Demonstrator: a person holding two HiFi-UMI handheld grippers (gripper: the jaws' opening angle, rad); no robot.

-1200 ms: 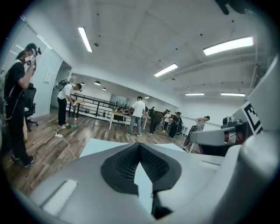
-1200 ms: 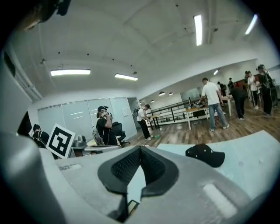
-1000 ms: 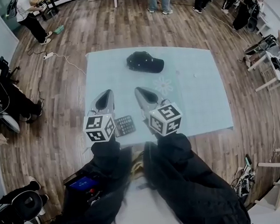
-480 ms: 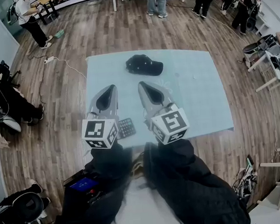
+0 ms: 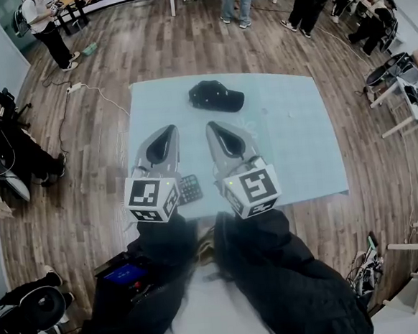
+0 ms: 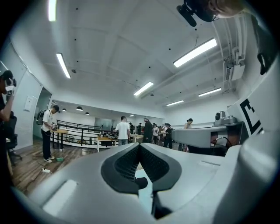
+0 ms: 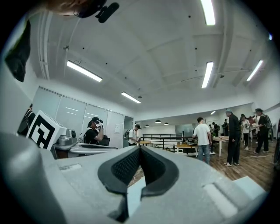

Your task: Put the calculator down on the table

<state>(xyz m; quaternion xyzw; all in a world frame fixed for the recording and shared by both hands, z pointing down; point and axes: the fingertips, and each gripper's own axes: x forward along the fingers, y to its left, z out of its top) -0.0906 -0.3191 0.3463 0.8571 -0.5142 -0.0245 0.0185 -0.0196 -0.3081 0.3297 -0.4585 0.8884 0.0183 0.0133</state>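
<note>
**A:** Where is the calculator (image 5: 189,189)?

**B:** It lies flat on the pale bench (image 5: 301,141), close to the near edge. Its left part is hidden behind the marker cube (image 5: 152,198) of the left claw (image 5: 167,130).

**A:** So nothing grips it?

**B:** Nothing. The left claw's own view shows its jaws with tips together and only bench surface through the gap behind them. The right claw (image 5: 211,126) is the same, tips together and empty. Both are held above the bench, side by side and pointing away from the person, with the calculator below and between their rear ends.

**A:** Then the placing looks finished?

**B:** It seems so, judging by how it lies. What remains is to leave it undisturbed. The calculator is near the edge and right beside the left cube, so a sideways swing or a low pull-back of that claw could nudge it off.

**A:** The safe way out?

**B:** Lift both claws straight up first, then draw them back toward the person, keeping the left one high until it passes the calculator.

**A:** Anything else nearby?

**B:** A black cap (image 5: 216,96) rests at the far side of the bench, well apart from the calculator and beyond the claw tips. It poses no trouble.
</note>
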